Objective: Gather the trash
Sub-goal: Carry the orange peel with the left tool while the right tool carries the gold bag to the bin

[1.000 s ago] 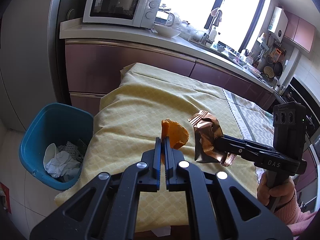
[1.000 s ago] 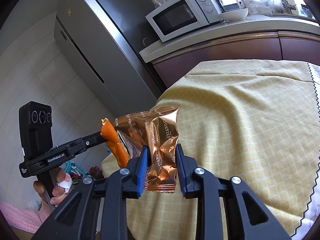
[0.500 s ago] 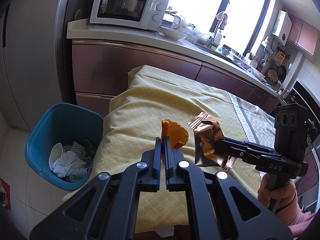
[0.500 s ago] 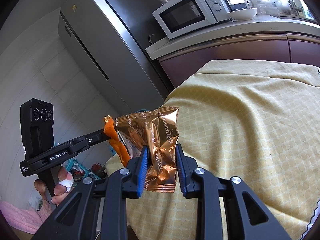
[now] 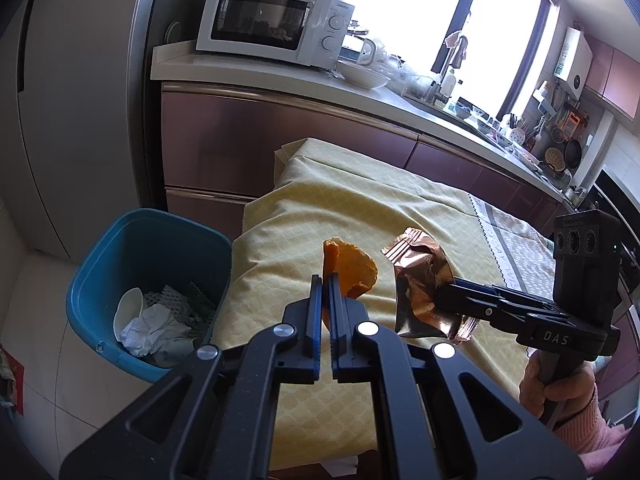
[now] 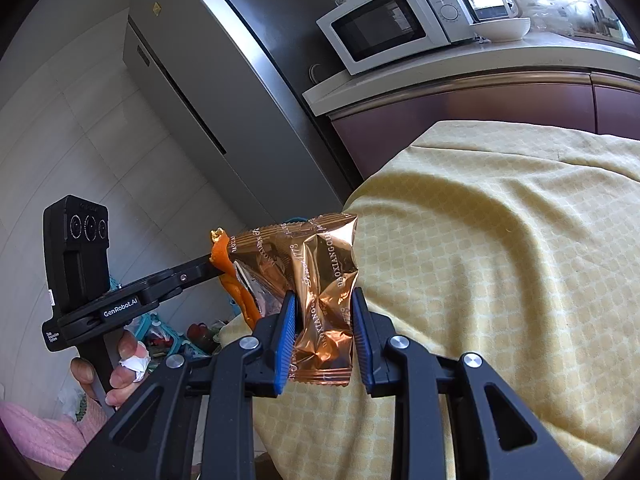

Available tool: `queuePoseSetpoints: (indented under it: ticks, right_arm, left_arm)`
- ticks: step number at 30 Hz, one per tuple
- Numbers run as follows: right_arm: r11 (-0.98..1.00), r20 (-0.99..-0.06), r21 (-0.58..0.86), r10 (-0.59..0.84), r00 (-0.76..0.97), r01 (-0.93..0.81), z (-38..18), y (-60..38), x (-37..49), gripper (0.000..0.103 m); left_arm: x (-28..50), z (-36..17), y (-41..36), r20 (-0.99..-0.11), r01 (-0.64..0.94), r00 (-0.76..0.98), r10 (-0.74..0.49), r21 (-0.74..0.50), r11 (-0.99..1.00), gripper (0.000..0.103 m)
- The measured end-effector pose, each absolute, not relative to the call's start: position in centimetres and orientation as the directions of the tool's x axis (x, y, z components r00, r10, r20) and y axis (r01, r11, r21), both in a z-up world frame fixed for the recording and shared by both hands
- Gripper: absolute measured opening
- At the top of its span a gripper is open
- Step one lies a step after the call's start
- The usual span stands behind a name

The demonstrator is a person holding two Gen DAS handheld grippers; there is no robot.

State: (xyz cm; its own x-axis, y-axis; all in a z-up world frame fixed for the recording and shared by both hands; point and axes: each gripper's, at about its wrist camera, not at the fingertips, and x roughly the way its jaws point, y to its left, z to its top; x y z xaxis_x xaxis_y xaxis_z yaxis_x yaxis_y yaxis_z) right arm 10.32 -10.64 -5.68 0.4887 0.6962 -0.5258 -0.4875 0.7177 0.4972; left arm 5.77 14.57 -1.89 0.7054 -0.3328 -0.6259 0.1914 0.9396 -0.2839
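My left gripper (image 5: 325,285) is shut on a curled piece of orange peel (image 5: 354,270), held above the near left part of the yellow-clothed table (image 5: 400,200). To its right my right gripper (image 6: 323,300) is shut on a crinkled copper-coloured snack wrapper (image 6: 320,276), also lifted off the cloth. The wrapper (image 5: 420,284) and the peel (image 6: 232,280) hang side by side. A blue trash bin (image 5: 148,240) with crumpled paper and a white cup inside stands on the floor left of the table, below and left of the peel.
A counter with a white microwave (image 5: 272,20), bowl and sink runs behind the table. A tall grey fridge (image 6: 224,92) stands left of the counter. Bags and clutter (image 6: 172,332) lie on the floor by the bin. A hand in a pink sleeve (image 5: 560,392) holds each gripper.
The left wrist view has shifted: the bin and table now sit further right and nearer centre. Both grippers keep their holds on the peel and the wrapper.
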Motion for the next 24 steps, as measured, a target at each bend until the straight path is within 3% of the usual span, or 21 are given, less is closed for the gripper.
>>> queuePoseSetpoints:
  ticks: [24]
  right_arm:
    - [0.693, -0.531, 0.491, 0.718, 0.45, -0.527, -5.5, -7.8, 11.3, 0.026]
  left_arm:
    - [5.4, -1.3, 17.4, -0.614, 0.137, 0.735, -0.288, -0.282, 0.95, 0.004]
